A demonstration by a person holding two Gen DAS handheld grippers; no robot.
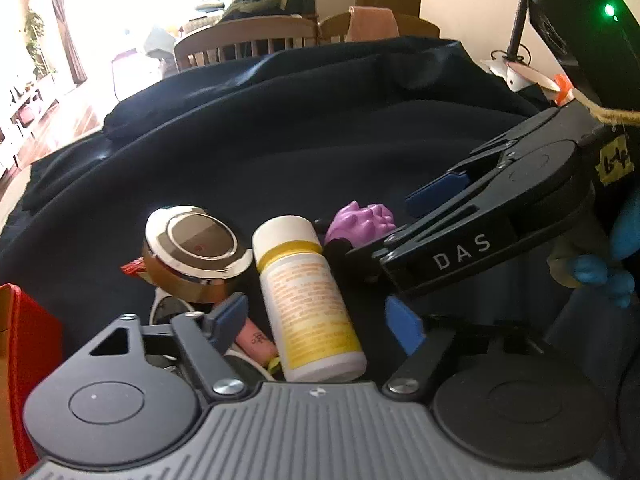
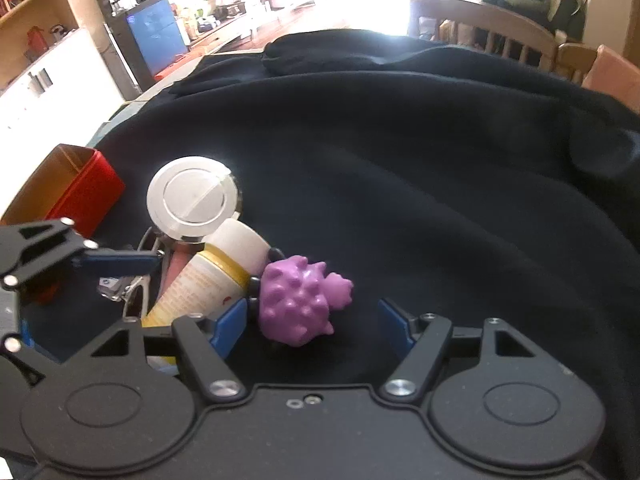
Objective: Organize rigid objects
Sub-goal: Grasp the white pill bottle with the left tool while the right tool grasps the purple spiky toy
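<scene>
- Red box: open-topped with a tan inside, at about 9 o'clock in the right wrist view, on the dark cloth, well left of the pile; only its red edge shows at 8 o'clock in the left wrist view
- Left gripper: fingers spread wide, blue pads apart with nothing pinched; the white bottle lies in the gap between them; in the right wrist view one blue pad of it reaches in from 9 o'clock towards the pile
- Shiny round metal piece: chrome disc on a short collar, tilted, resting on the heap at 10 o'clock from the bottle, touching its cap end
- Pink tube: partly hidden, lying just beside the bottle's left side under the left pad
- White bottle: on its side, white cap towards 12 o'clock, yellow band and printed label, base towards 6 o'clock
- Purple spiky toy: knobbly, on the cloth touching the bottle's cap end, at 2 o'clock from the bottle in the left wrist view
- Right gripper: fingers spread, blue pads either side of the toy; the left pad is just beside it, the right pad well apart, nothing gripped
- Wooden chairs: behind the cloth at 12 o'clock
</scene>
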